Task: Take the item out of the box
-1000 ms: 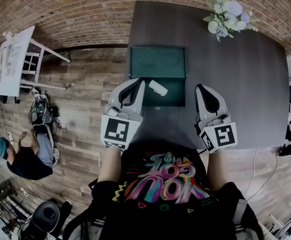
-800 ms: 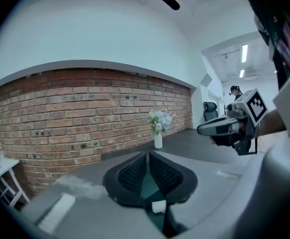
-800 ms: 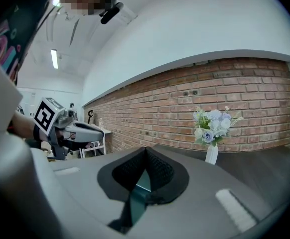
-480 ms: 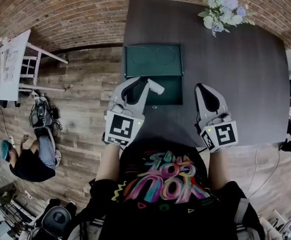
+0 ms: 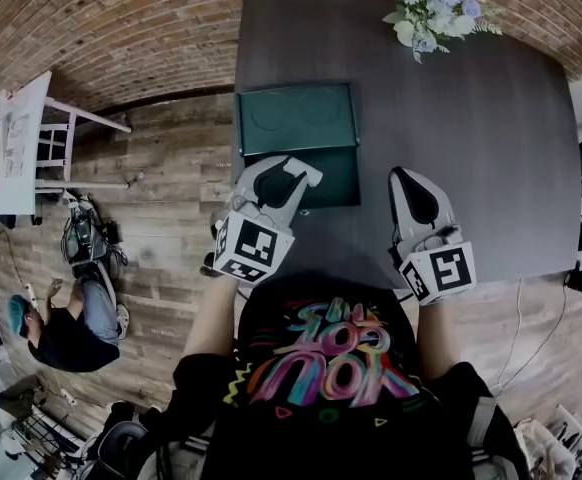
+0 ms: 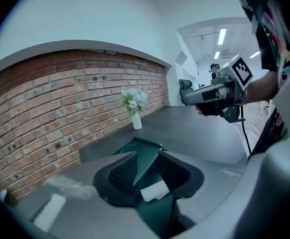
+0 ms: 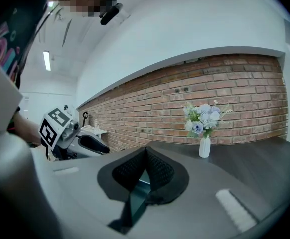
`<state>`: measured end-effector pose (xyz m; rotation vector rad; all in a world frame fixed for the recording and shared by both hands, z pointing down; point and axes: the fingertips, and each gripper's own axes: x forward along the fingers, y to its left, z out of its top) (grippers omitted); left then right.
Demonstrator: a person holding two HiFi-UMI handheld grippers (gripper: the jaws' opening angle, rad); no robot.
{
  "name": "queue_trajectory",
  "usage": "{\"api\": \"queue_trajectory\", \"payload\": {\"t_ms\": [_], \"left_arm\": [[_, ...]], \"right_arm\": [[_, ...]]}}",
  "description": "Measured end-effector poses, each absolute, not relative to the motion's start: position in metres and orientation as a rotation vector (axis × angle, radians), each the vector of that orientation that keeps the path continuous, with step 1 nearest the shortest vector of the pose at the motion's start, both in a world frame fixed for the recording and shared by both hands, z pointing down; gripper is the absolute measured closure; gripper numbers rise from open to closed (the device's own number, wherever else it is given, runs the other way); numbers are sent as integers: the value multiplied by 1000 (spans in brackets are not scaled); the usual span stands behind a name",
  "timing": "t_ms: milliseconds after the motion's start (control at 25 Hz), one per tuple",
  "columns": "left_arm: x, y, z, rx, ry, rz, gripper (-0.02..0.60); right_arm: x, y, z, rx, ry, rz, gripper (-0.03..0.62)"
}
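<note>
An open dark green box lies on the dark table, with its lid flat at the far side and its base nearer me. My left gripper hovers over the base's left part. Its jaws are opening, and a small white roll-shaped item sits loosely at their tips. In the left gripper view the item lies low in the gap, against the right jaw, with the green box behind. My right gripper stays shut and empty to the right of the box.
A white vase of flowers stands at the table's far edge. The table's left edge runs just left of the box. On the wooden floor to the left are a white stand and a seated person.
The left gripper has turned and drawn slightly toward me with the white item at its tips, and its jaws have parted. The right gripper has not moved.
</note>
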<state>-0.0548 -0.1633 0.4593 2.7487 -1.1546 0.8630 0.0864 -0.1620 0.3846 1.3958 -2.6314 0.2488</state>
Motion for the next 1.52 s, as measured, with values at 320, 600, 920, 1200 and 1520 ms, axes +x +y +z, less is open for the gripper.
{"api": "queue_trajectory", "payload": {"t_ms": [320,600,920,1200,1520], "left_arm": [[-44,-162,489,2868,-924,1193,431],[-36,-162,517,2964,-672,1526,415],[-30,-159,548,2991,-307,1821,414],[-31,-153,574,2939,-156,1979,387],[-30,-151,597,2851,18,2206,376]], "right_arm": [[89,-160,390,1412,-2612,272,592],[90,-163,392,1418,-2599,280,592],[89,-166,394,1412,-2594,289,592],[91,-167,395,1406,-2594,294,592],[92,-168,395,1407,-2604,305,592]]}}
